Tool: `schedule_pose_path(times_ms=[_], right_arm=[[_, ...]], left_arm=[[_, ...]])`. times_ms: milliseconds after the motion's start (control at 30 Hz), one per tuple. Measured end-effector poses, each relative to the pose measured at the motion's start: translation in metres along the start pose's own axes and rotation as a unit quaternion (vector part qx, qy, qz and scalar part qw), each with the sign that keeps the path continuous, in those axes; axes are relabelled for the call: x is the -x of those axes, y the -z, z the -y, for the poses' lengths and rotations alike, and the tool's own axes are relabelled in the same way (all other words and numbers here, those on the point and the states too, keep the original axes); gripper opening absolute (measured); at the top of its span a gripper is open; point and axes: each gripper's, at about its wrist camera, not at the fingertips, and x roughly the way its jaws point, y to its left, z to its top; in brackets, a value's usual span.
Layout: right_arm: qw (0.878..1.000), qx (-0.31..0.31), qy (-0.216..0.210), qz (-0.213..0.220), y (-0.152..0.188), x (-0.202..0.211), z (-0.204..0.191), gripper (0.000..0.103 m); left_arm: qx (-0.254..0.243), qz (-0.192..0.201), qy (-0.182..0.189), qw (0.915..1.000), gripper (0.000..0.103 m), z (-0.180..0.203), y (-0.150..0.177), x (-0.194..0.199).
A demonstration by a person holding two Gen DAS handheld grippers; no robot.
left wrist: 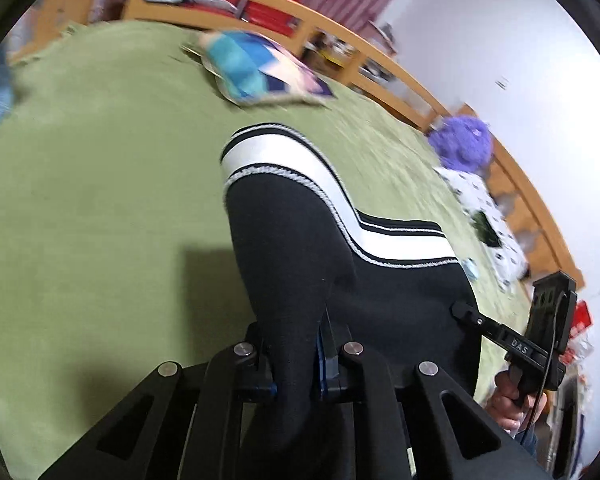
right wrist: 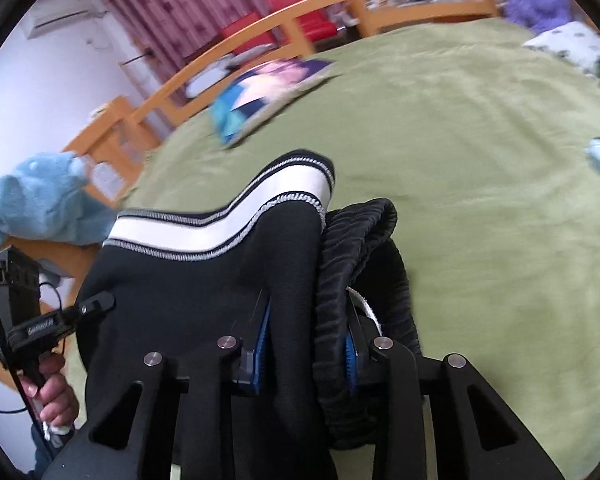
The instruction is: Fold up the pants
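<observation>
Over the green bed [left wrist: 100, 200], the pants [left wrist: 300, 248] are hanging in the air between the two grippers, so nothing is laid flat right now. Left tongs [left wrist: 296, 344] are pinching a bunched bit of the black fabric, and the right tongs [right wrist: 306, 344] are pinching the gathered elastic waistband [right wrist: 356, 240] end (you can see a bit of white drawstring poking out there). The white side stripe [right wrist: 220, 224] with its grey trim runs across the top edge in both views, which makes me think the legs are already doubled lengthwise, one on top of the other, but honestly I can't be sure with all the motion blur.

So my guess: roughly the early-to-middle part of the job. What's left is laying the thing down on the bedspread, smoothing it, and folding it over end to end. Plenty of open bed in front; the colourful pillow [left wrist: 256, 68] sits well apart near the wooden bed rail [left wrist: 340, 36].
</observation>
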Motion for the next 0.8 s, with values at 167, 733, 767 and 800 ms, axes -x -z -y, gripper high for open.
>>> schedule_pose_path(times_ms=[167, 733, 767, 800], right_arm=[[0.998, 0.031, -0.046, -0.025, 0.0, -0.056, -0.064, 0.026], [0.984, 0.157, 0.086, -0.015, 0.059, -0.052, -0.111, 0.04], [0.981, 0.161, 0.104, -0.023, 0.065, -0.061, -0.109, 0.04], [0.98, 0.163, 0.115, -0.016, 0.068, -0.065, -0.108, 0.04]], left_arm=[[0.019, 0.0, -0.071, 0.9973, 0.013, -0.062, -0.008, 0.019], [0.012, -0.024, -0.181, 0.9831, 0.058, -0.065, 0.064, 0.014], [0.009, -0.03, -0.179, 0.9833, 0.058, -0.065, 0.074, 0.012], [0.008, -0.035, -0.178, 0.9834, 0.058, -0.066, 0.081, 0.01]])
